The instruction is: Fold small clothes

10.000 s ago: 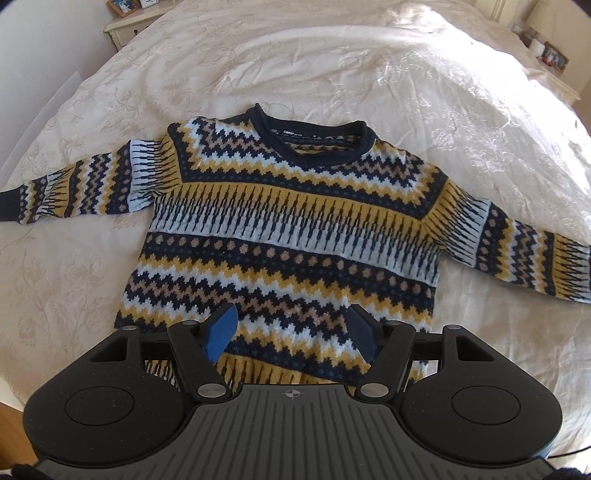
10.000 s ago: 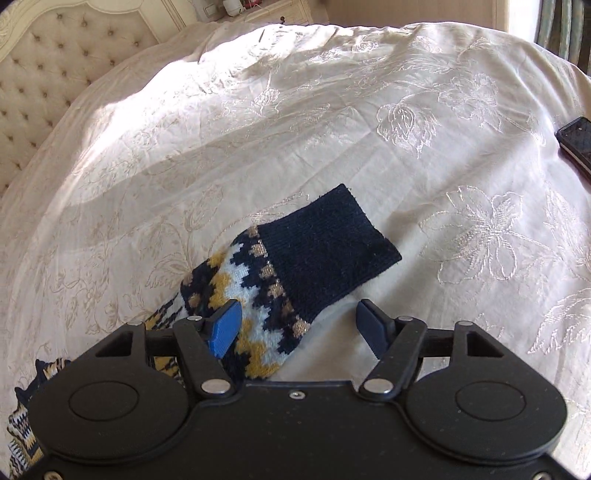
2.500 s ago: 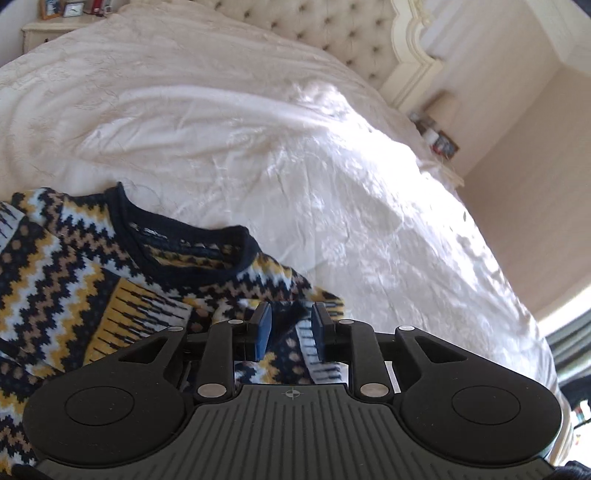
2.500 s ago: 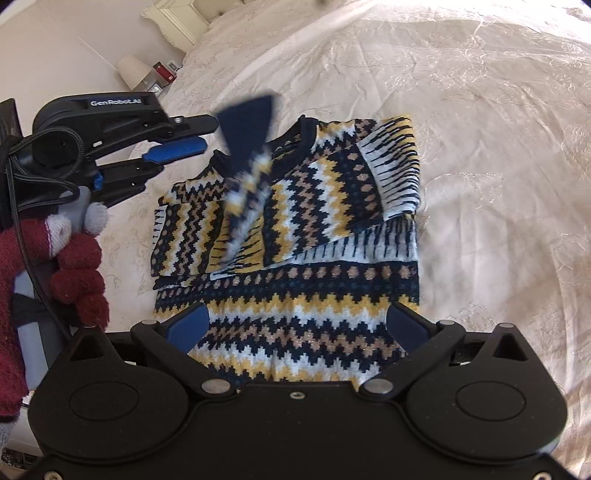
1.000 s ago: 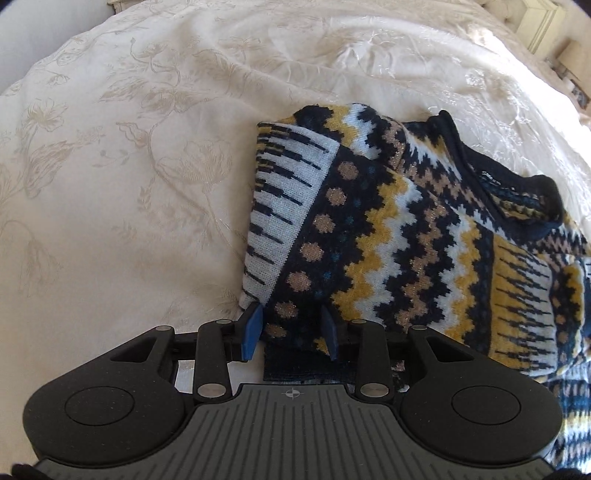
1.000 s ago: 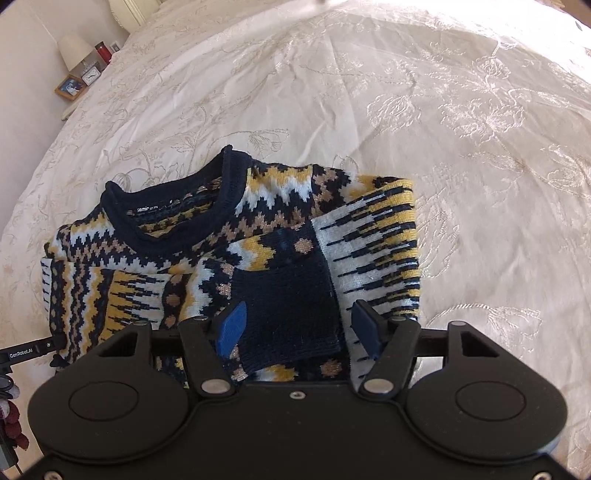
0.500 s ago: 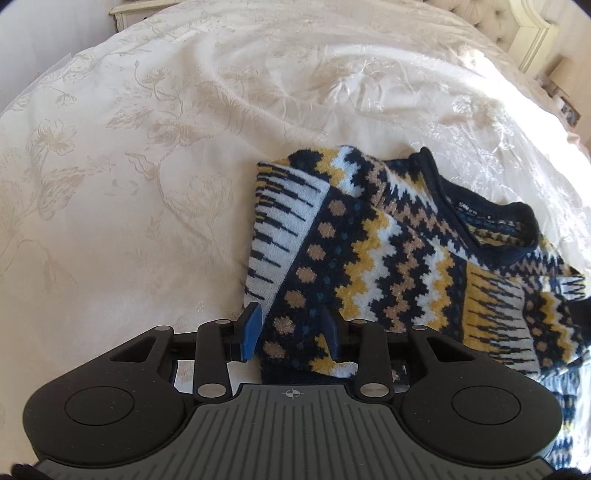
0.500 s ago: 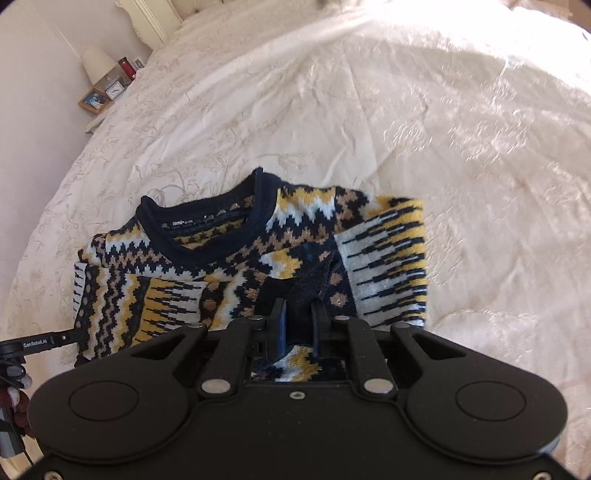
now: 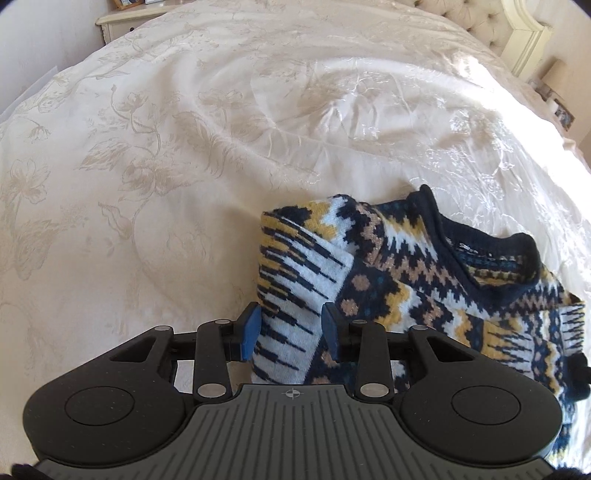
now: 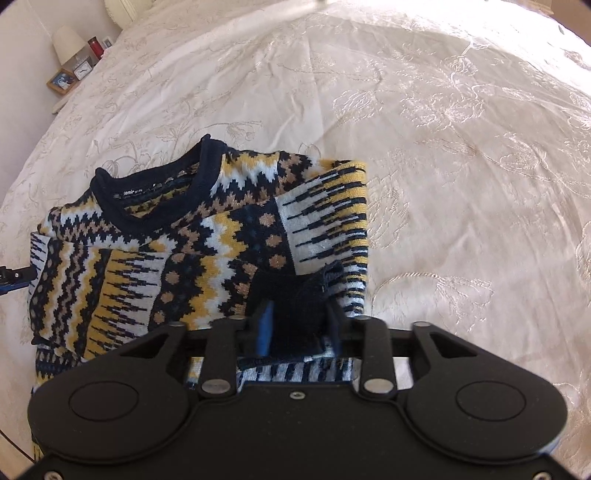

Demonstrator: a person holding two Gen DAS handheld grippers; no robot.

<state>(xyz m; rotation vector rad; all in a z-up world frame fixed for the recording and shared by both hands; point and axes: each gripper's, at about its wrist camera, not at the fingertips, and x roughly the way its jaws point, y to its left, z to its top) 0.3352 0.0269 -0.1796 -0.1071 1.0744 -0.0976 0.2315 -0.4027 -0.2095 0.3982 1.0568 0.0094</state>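
Observation:
A small navy, mustard and white zigzag sweater [image 9: 406, 280] lies on the bed with both sleeves folded in over its front [image 10: 221, 240]. My left gripper [image 9: 291, 332] is shut on the thick folded edge at the sweater's left side, and the fabric fills the gap between its pads. Its tip [image 10: 14, 278] shows at that same edge in the right wrist view. My right gripper [image 10: 299, 325] stands partly open over the right sleeve's navy cuff [image 10: 295, 295], which is bunched up between the fingers. The sweater's hem is hidden under both gripper bodies.
A cream embroidered bedspread [image 9: 184, 147] stretches far around the sweater [image 10: 461, 147]. A tufted headboard [image 9: 480, 18] is at the back right. A nightstand [image 10: 74, 74] with a lamp, clock and picture frame stands off the bed's far left edge.
My right gripper closed tight on the cuff half a second ago, and its jaws are now wider apart, leaving the cuff bunched. My left gripper kept its hold and tilted up.

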